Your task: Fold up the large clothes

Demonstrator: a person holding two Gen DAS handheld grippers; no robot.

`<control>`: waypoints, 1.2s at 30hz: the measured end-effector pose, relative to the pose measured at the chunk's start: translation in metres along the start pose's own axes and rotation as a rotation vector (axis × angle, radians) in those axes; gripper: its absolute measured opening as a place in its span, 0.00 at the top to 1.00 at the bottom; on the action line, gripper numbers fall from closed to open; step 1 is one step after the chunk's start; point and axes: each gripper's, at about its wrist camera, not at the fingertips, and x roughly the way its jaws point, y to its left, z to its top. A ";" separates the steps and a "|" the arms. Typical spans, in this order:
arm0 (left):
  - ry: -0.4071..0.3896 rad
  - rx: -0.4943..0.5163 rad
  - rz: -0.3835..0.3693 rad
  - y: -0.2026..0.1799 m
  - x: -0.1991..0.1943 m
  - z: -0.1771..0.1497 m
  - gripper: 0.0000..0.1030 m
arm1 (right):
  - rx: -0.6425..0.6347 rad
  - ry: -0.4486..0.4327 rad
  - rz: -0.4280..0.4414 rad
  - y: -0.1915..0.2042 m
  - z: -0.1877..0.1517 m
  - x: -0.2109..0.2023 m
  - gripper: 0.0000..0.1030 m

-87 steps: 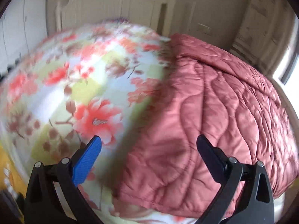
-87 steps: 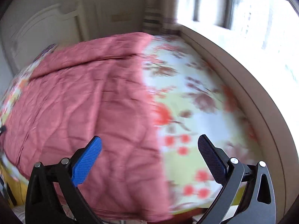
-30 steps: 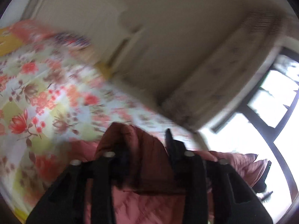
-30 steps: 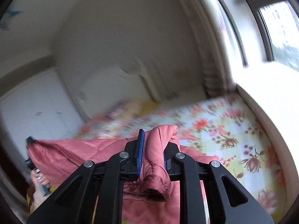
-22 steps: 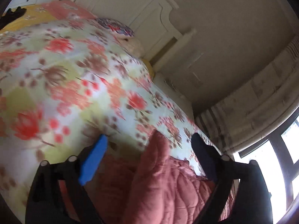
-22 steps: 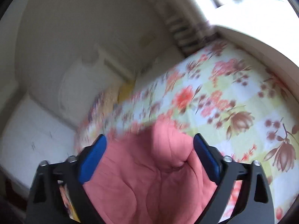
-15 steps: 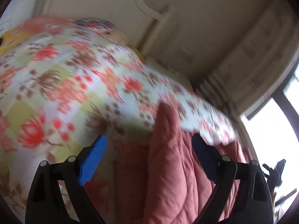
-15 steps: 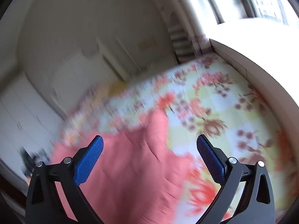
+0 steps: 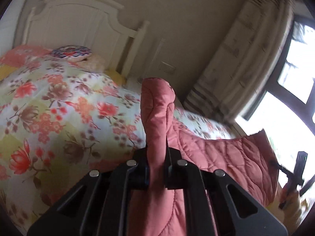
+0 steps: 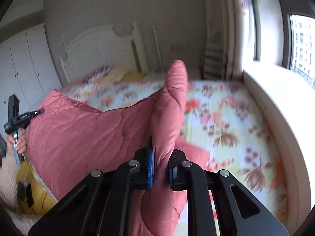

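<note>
A pink quilted cover [image 9: 226,153] lies across a bed with a floral sheet [image 9: 49,108]. My left gripper [image 9: 156,169] is shut on a raised fold of the cover, which stands up between its jaws. In the right wrist view the same cover [image 10: 88,133] stretches away to the left, lifted off the floral sheet [image 10: 226,122]. My right gripper [image 10: 160,169] is shut on another upright fold at the cover's other end. A hand [image 10: 18,139] holding the left gripper shows at the far left edge. The cover hangs taut between the two grips.
A white headboard [image 9: 74,23] and pillows [image 9: 70,52] stand at the bed's far end. A wide pale window ledge [image 10: 275,98] runs along the bed's right side. White wardrobe doors [image 10: 23,63] line the left wall. Yellow bedding [image 10: 37,196] hangs at the near left edge.
Half a second ago both grippers stood open over the cover lying on the bed. Both have since sunk a little and closed on raised folds of it.
</note>
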 end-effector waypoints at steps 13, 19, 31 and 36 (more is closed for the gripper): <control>0.022 -0.038 0.345 0.027 0.041 -0.020 0.13 | 0.136 0.171 -0.096 -0.031 -0.033 0.086 0.62; -0.178 0.092 0.305 -0.048 -0.016 -0.002 0.03 | 0.056 -0.025 -0.144 0.003 0.013 0.013 0.12; 0.145 0.529 0.455 -0.128 0.138 -0.064 0.03 | -0.385 0.146 -0.101 0.159 0.009 0.118 0.12; 0.230 0.414 0.376 -0.092 0.160 -0.067 0.02 | -0.246 0.230 0.023 0.132 -0.012 0.170 0.05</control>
